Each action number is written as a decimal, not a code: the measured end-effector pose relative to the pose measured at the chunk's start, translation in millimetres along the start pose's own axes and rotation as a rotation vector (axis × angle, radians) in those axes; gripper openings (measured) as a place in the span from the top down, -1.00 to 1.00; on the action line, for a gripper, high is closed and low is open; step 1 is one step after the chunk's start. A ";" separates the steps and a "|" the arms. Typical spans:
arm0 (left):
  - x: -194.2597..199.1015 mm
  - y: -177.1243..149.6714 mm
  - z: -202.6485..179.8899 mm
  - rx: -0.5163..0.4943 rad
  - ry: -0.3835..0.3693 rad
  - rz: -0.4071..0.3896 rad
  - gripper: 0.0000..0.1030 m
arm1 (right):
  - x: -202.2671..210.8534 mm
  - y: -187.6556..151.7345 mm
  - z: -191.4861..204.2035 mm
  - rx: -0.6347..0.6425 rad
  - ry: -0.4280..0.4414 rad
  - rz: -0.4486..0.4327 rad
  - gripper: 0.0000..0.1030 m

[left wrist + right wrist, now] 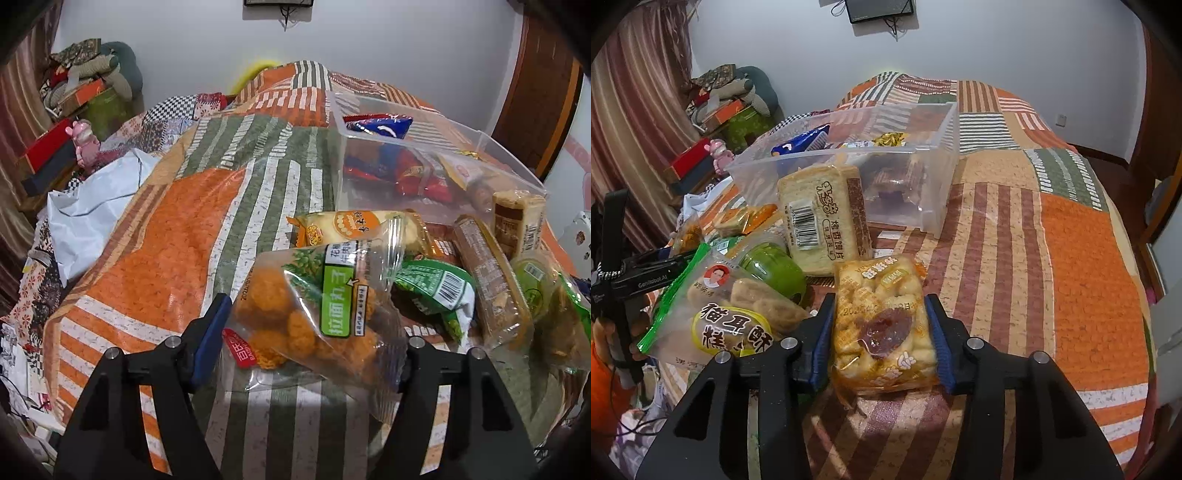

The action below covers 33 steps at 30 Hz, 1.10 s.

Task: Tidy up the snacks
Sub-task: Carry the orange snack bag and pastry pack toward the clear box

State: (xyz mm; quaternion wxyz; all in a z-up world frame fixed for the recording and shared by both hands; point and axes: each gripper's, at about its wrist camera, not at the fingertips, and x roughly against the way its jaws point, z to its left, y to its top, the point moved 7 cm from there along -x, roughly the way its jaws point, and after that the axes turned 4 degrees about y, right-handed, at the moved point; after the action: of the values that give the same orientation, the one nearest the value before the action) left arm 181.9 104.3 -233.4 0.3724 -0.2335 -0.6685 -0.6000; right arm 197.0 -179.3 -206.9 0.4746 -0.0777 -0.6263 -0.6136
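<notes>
Both grippers pinching: right gripper [882, 334] clamps the jam pastry pack [884, 328] by its sides, low over the quilt [1089, 295]; left gripper [314, 332] grips the noodle-ball bag [314, 314]. Lift clear, carry over the near wall of the clear bin [938, 206]. Toast pack [823, 218] leans against the bin, blocking a direct path; loose snacks crowd the left.

We see a clear bag of orange fried balls [314, 321] lying tilted at six o'clock; a jam-centred pastry pack [884, 332] sits upright, the clear bin [934, 206] at twelve o'clock.
</notes>
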 end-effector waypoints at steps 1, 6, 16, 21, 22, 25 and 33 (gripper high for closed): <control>1.5 -0.3 -0.1 0.000 -0.003 -0.001 -0.29 | -0.5 1.7 0.5 -0.003 -0.002 -0.002 0.18; 14.9 0.7 2.4 0.014 -0.018 -0.016 -0.15 | 8.7 4.5 -3.7 -0.009 -0.029 -0.026 0.19; 46.7 13.7 -0.3 0.018 -0.033 -0.085 -0.14 | 38.6 20.8 -13.8 -0.029 -0.059 -0.107 0.19; 63.5 29.7 -6.4 0.011 -0.043 -0.138 -0.14 | 47.5 32.7 -13.3 -0.023 -0.069 -0.147 0.19; 65.2 33.1 -7.5 0.009 -0.046 -0.146 -0.14 | 48.9 35.4 -13.6 -0.023 -0.069 -0.152 0.19; 71.2 43.3 -13.5 0.000 -0.054 -0.171 -0.13 | 52.8 45.2 -12.6 -0.023 -0.072 -0.175 0.19; 78.9 76.7 -31.7 -0.017 -0.087 -0.223 -0.13 | 57.1 68.4 -10.6 -0.009 -0.077 -0.221 0.19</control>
State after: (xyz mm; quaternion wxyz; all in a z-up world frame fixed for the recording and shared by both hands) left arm 198.7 75.9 -123.8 0.2720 -0.1867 -0.7006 -0.6327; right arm 218.1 -199.9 -122.1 0.3794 -0.0337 -0.6458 -0.6617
